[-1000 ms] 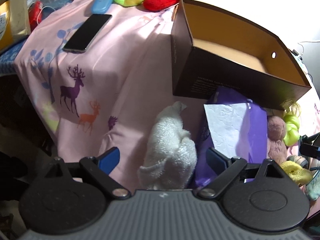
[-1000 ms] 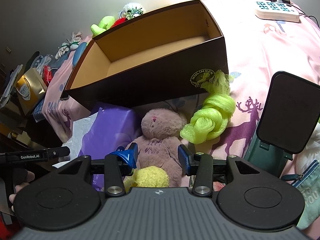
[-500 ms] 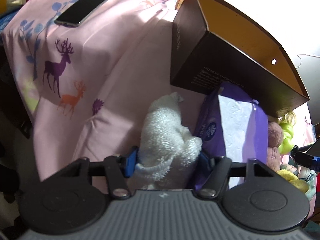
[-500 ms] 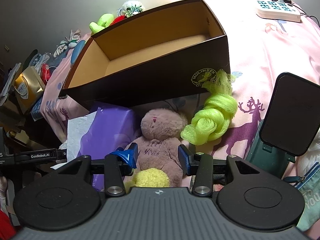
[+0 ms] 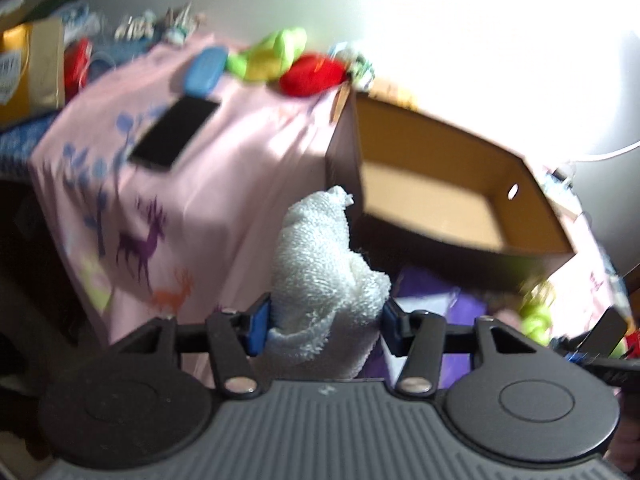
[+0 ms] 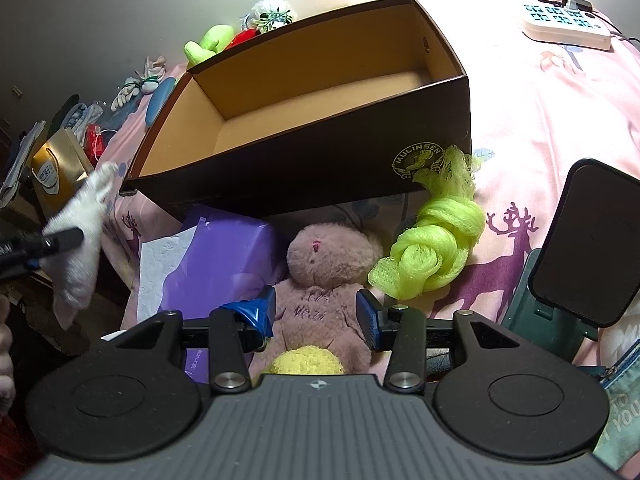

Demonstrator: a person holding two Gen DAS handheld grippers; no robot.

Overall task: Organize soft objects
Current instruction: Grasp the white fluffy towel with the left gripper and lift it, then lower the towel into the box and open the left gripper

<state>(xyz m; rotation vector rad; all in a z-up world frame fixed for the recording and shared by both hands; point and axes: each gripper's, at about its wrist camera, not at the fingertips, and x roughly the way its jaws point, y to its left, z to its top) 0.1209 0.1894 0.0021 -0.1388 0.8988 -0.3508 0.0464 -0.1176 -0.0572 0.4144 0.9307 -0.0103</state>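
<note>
The left gripper (image 5: pixel 326 318) is clenched on a white towel (image 5: pixel 320 272): its blue pads (image 5: pixel 260 320) press the cloth from both sides, and the towel stands up between them as a soft lump of looped terry. In the right wrist view the same towel (image 6: pixel 80 236) hangs in the air, lifted off the cloth, to the left of the box. Ahead of the left fingers and a little to the right is the open box (image 5: pixel 452 204), dark cardboard outside and tan inside, with a small hole in one end wall. This view is blurred by motion.

The right gripper (image 6: pixel 318 316) is half open and grasps nothing. Its fingers (image 6: pixel 370 320) stand on both sides of a pink plush toy (image 6: pixel 324 272), fuzzy and rounded, which lies on the pink cloth (image 6: pixel 540 112); I cannot tell if the pads touch the fur. Just below the fingers is a yellow fluffy ball (image 6: pixel 306 360). To the right of the fingers lies a knotted neon-green mesh (image 6: pixel 436 244), and to the left a glossy purple pack (image 6: pixel 216 264).
</note>
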